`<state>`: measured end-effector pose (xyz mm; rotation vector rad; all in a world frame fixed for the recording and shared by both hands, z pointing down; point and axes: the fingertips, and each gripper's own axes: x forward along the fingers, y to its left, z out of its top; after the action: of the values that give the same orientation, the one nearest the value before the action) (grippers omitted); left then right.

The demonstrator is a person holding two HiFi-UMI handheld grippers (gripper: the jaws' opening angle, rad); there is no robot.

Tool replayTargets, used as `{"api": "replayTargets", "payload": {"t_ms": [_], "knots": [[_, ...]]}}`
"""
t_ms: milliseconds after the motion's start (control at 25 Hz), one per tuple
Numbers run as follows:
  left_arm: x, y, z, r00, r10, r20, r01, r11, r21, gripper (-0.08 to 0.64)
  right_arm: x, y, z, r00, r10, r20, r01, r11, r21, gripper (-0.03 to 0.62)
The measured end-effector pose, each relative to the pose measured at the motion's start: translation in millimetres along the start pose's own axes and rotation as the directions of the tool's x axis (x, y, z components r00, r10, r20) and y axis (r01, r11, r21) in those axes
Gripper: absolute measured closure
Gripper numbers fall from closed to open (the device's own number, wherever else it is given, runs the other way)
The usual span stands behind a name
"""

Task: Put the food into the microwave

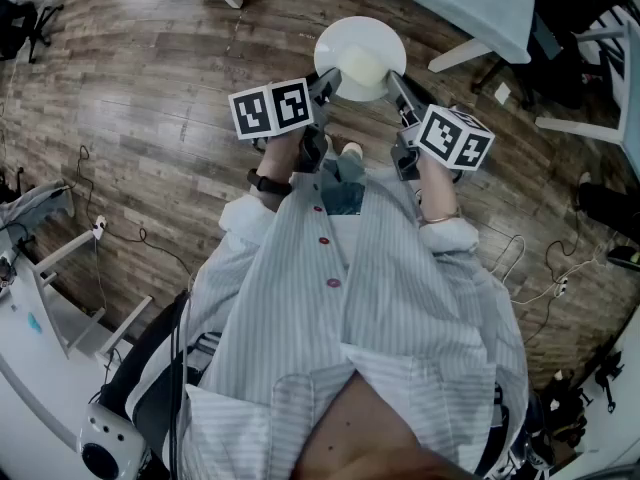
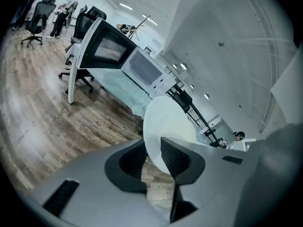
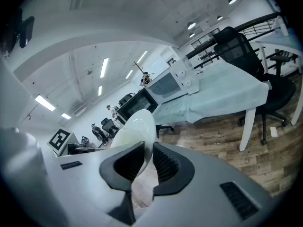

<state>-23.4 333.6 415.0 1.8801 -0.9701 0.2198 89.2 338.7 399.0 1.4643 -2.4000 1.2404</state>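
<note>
Left tongs [image 1: 328, 88] and right tongs [image 1: 396, 84] each pinch the plate [image 1: 362, 34] rim; tilt it unevenly heading to the microwave [image 2: 144, 70] and the food [image 1: 362, 68] probably slides off.

My right tongs [image 3: 147, 148] pinch the rim of a white plate [image 3: 139, 119] that carries pale food [image 3: 122, 137]. Beyond it I see the microwave [image 3: 168, 85], its door open, on a cloth-covered tabletop [image 3: 222, 96].
</note>
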Motion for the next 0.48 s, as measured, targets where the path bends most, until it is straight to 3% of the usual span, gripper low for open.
{"api": "replayTargets", "payload": {"t_ms": [480], "knots": [[5, -10, -17, 1.0, 0.008, -0.005, -0.008, 1.0, 0.006, 0.466, -15, -11, -7, 1.0, 0.004, 0.002, -0.004, 1.0, 0.022, 0.518]]}}
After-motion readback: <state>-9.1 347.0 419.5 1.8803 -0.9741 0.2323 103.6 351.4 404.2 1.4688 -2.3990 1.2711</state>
